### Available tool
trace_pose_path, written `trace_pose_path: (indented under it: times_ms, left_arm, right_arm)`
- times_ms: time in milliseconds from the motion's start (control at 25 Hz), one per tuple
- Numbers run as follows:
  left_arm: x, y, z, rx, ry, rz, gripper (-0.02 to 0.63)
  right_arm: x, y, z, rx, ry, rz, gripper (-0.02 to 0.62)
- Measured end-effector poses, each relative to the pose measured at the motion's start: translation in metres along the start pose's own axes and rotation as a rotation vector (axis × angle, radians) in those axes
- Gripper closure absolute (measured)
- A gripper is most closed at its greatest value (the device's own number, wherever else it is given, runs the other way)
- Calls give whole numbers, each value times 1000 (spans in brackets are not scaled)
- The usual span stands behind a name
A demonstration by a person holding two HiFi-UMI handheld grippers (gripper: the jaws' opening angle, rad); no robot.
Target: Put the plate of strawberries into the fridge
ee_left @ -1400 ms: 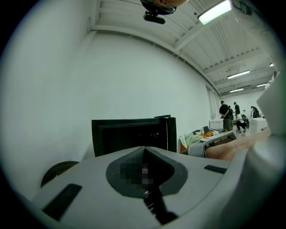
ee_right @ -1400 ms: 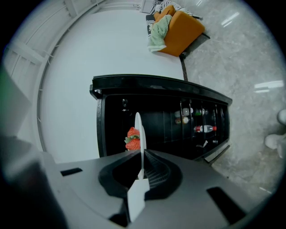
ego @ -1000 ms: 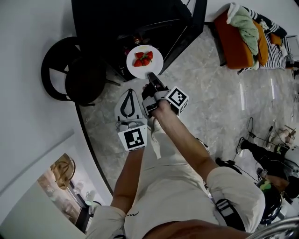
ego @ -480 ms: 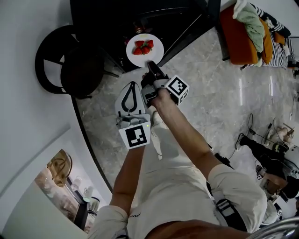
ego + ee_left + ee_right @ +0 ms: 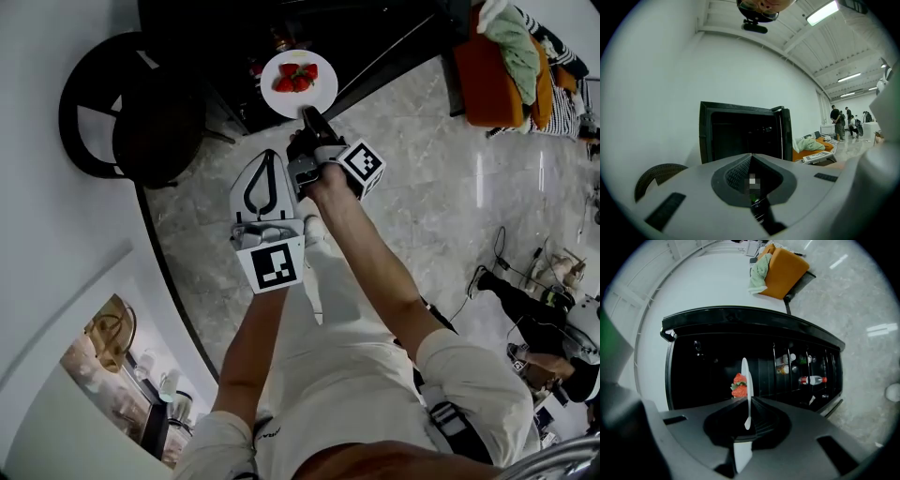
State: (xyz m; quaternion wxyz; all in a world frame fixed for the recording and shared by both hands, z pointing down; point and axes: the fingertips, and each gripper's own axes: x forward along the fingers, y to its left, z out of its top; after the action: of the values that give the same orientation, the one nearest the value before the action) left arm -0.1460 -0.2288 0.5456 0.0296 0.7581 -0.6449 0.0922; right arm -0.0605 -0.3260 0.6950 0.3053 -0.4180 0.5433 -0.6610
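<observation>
The pale marble floor (image 5: 441, 178) spreads beneath both claws. Straight ahead of them stands the black fridge (image 5: 375, 37), its door open off to the right of the right claw. A round dark chair (image 5: 131, 103) sits well to the left of the left claw, and an orange sofa (image 5: 487, 66) lies far off to the right.

The left claw (image 5: 268, 157) hangs just beside the right one and a little behind it, jaws brought together on nothing. The right claw (image 5: 312, 120) is pinched tight on the near rim of the white plate (image 5: 281, 89), which reaches forward from its tips at the fridge's open front. The strawberries (image 5: 300, 77) lie heaped on the plate, beyond the tips.
</observation>
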Motion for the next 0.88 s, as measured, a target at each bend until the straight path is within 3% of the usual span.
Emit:
trace_pose_path:
  times_ms: [880]
  left_arm:
    - [3,-9,-9,-42,-15,15,606]
  right_arm:
    - [53,-58,9,-29,20,-36,572]
